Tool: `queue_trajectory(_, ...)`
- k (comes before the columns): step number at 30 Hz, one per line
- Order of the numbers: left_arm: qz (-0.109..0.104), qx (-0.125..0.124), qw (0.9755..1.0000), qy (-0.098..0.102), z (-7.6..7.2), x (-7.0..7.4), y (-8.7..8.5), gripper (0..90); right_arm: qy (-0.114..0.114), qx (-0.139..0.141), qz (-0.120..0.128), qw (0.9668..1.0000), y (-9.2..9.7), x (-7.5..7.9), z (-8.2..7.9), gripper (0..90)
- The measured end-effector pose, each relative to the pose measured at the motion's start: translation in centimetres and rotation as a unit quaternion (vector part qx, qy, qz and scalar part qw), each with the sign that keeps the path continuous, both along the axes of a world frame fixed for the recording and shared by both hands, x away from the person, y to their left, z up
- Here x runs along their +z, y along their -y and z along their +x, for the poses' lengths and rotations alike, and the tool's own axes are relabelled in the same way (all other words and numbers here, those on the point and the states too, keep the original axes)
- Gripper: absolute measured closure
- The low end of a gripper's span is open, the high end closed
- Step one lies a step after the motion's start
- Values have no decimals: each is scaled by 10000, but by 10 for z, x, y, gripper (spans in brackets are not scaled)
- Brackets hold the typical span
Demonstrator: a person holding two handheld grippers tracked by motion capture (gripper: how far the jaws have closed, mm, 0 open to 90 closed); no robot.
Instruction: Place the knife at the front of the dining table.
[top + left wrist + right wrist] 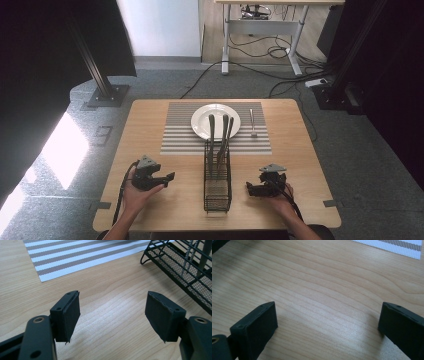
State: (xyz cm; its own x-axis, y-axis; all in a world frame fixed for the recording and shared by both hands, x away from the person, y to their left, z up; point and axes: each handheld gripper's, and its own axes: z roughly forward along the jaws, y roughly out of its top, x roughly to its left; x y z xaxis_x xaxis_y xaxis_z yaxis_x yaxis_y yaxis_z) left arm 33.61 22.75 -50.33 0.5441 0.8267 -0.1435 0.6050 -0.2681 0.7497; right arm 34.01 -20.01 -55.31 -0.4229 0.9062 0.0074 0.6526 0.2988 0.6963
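Observation:
A black wire basket stands at the table's middle front, with several dark-handled utensils upright in its far end. Behind it a white plate lies on a striped placemat, and one piece of cutlery lies on the mat right of the plate. My left gripper rests left of the basket, open, with bare wood between its pads. My right gripper rests right of the basket, open, over bare wood. The basket's corner shows in the left gripper view.
The wooden table has its front edge just behind both hands. On the floor beyond stand a black frame base at the left, a desk's legs with loose cables, and dark stands at the right.

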Motion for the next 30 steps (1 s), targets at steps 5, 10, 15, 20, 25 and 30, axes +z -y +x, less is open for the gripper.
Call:
queue_trajectory(5, 6, 54, 10000, -24, 1, 1, -2, 274, -11, 49, -8, 10000, 0, 0, 0, 15)
queue_trajectory(10, 1, 69, 10000, 36, 1, 4, -4, 274, 14, 89, -1, 10000, 1, -1, 1, 0)
queue_trajectory(15, -17, 31, 9999, 154, -3, 14, 0, 264, 62, 129, 32, 9999, 2, -2, 1, 0)
queue_trajectory(20, -198, -38, 9994, 287, -2, 27, 3, 258, 67, 129, 33, 9999, 2, -2, 1, 0)
queue_trajectory(25, -359, -119, 9988, 317, 1, 37, 5, 255, 120, 158, 46, 9998, 0, -3, 2, 0)
queue_trajectory(30, -438, -143, 9982, 393, 6, 46, 9, 255, 120, 159, 45, 9998, 0, -3, 2, 0)
